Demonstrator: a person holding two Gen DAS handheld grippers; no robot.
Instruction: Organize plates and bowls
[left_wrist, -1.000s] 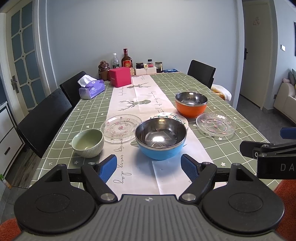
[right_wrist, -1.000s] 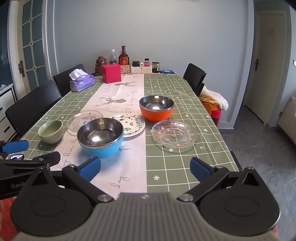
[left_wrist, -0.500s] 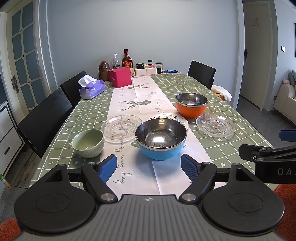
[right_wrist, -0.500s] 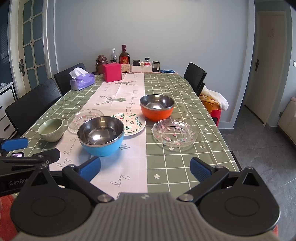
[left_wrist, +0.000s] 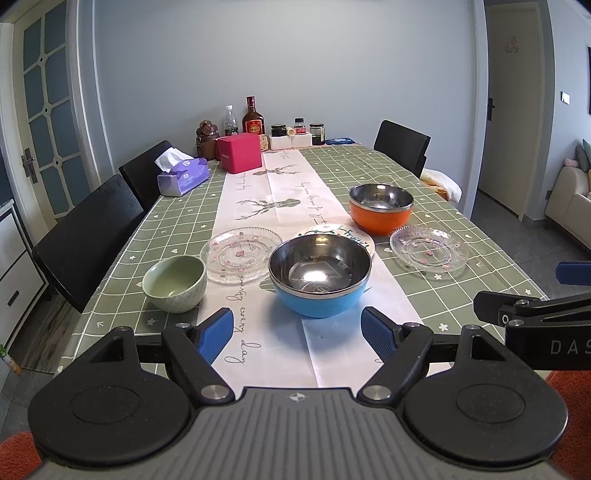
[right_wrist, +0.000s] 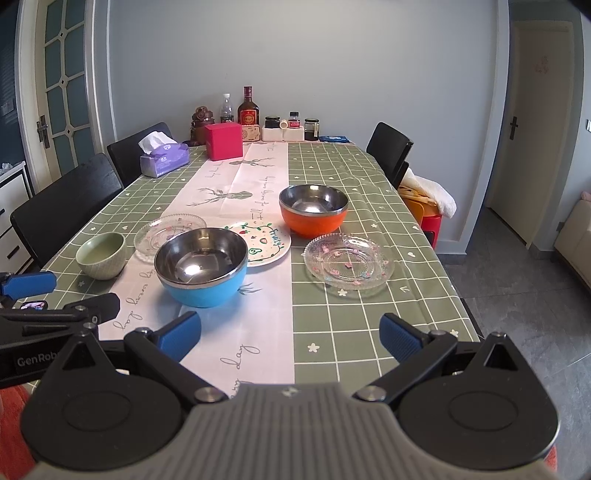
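A blue steel-lined bowl (left_wrist: 320, 275) (right_wrist: 201, 266) sits on the white runner, just beyond my open left gripper (left_wrist: 298, 334). Left of it stand a green ceramic bowl (left_wrist: 174, 282) (right_wrist: 101, 254) and a clear glass plate (left_wrist: 240, 254) (right_wrist: 168, 230). Behind it lies a white painted plate (left_wrist: 341, 234) (right_wrist: 264, 243), partly hidden in the left wrist view. An orange steel-lined bowl (left_wrist: 380, 208) (right_wrist: 314, 210) stands farther back, with a second glass plate (left_wrist: 428, 249) (right_wrist: 348, 260) to its right. My right gripper (right_wrist: 291, 336) is open and empty near the table's front edge.
A purple tissue box (left_wrist: 181, 178), a pink box (left_wrist: 238, 152), bottles (left_wrist: 253, 117) and jars crowd the far end of the table (left_wrist: 369, 166). Black chairs (left_wrist: 88, 236) line the left side, one (right_wrist: 391, 151) stands at the right. The table's right edge (right_wrist: 458, 295) drops to the floor.
Both grippers have crept slightly forward toward the dishes. The jaws stay open, and nothing on the table has moved.
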